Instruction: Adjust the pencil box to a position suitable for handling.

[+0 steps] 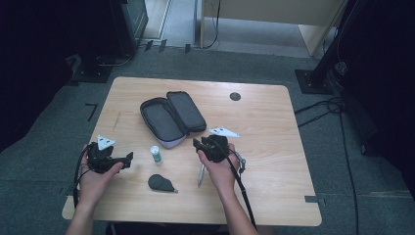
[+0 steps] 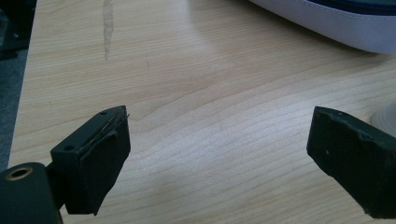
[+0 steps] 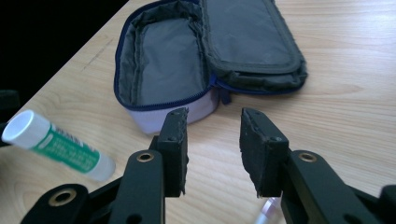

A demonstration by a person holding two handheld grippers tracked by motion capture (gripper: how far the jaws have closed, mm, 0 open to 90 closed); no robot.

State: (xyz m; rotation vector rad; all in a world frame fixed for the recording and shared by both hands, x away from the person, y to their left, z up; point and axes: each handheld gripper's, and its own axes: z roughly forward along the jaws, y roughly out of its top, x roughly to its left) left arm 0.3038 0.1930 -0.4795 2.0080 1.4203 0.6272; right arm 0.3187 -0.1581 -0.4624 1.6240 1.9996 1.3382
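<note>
- One open pencil case [image 1: 172, 118] lies near the middle of the wooden table [image 1: 264, 122], its dark grey lining facing up; the right gripper view shows a blue zip edge and a pale lilac outer wall.
- One glue stick [image 1: 155, 154] lies just in front of the case. In the right gripper view it has a white cap and a green label with white writing too blurred to read.
- One pen [image 1: 201, 175] lies by the right hand; one dark teardrop-shaped object [image 1: 160, 183] lies near the front edge.
- One small dark disc [image 1: 235, 96] sits near the far edge of the table.
- The left gripper [image 1: 128, 157] hovers over bare wood left of the glue stick, jaws wide apart and empty; its own view catches the case's pale wall at the top edge.
- The right gripper [image 1: 196, 143] points at the case's near end, jaws partly apart with nothing between them.
</note>
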